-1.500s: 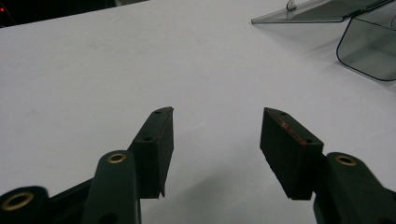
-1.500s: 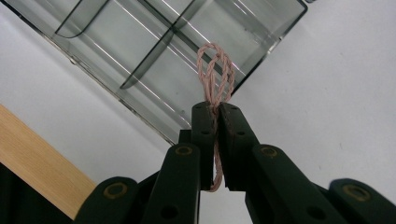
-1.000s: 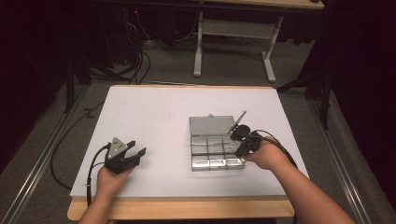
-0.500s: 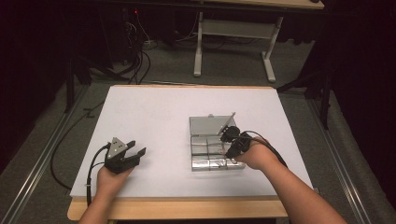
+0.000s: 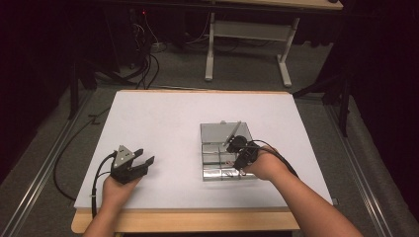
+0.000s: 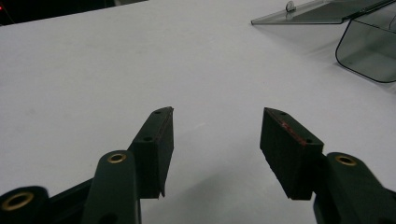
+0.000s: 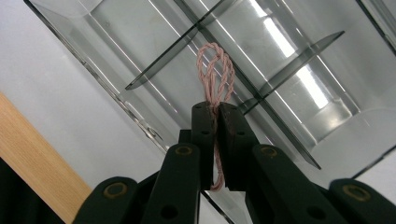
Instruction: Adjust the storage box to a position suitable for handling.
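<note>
The right gripper (image 7: 215, 108) is clamped on a twisted pink cord (image 7: 215, 74), whose looped end projects beyond the jaw tips above the clear divided box (image 7: 299, 60); in the high view this gripper (image 5: 240, 148) sits over the middle compartments of that box (image 5: 217, 132), which stands right of centre on the white table (image 5: 163, 118) with its lid raised at the far side. The left gripper (image 6: 215, 140) rests low over bare tabletop with jaws spread wide and nothing between them; in the high view it (image 5: 141, 163) lies near the table's front left, well apart from the box.
</note>
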Demonstrator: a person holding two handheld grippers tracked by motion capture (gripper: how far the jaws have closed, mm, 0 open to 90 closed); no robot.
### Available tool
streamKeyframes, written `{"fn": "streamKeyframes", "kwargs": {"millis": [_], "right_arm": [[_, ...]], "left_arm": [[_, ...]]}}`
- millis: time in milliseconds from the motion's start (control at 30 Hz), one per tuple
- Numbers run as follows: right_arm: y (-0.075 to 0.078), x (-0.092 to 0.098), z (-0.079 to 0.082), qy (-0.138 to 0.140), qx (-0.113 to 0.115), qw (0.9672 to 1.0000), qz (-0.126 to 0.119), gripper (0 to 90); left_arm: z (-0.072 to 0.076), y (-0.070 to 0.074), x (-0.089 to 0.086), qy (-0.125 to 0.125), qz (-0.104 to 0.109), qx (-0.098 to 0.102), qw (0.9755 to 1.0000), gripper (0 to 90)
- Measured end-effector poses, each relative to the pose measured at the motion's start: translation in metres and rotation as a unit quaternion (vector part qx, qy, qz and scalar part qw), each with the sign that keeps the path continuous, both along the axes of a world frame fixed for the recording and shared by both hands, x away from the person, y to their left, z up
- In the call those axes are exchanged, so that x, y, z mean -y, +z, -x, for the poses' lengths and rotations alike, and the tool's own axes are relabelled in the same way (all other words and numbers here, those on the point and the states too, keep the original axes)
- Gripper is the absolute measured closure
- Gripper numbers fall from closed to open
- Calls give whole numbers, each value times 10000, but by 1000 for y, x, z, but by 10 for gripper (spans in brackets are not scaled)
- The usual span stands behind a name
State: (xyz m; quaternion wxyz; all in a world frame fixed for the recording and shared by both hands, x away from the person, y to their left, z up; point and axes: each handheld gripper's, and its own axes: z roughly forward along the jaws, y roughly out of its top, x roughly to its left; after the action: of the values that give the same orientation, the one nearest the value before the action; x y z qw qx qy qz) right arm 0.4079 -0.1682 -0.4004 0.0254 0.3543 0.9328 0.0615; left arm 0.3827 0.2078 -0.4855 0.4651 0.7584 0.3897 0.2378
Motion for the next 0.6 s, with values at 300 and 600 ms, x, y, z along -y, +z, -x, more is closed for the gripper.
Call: {"fn": "streamKeyframes", "kwargs": {"millis": [300,600], "right_arm": [[-6,-6,-1,45,-101,9999,75,856],[-11,-10,-4,80,-167,9997,142,856]], "left_arm": [[0,0,0,3,25,-7,10000,450],[0,0,0,0,40,-11,10000,450]]}}
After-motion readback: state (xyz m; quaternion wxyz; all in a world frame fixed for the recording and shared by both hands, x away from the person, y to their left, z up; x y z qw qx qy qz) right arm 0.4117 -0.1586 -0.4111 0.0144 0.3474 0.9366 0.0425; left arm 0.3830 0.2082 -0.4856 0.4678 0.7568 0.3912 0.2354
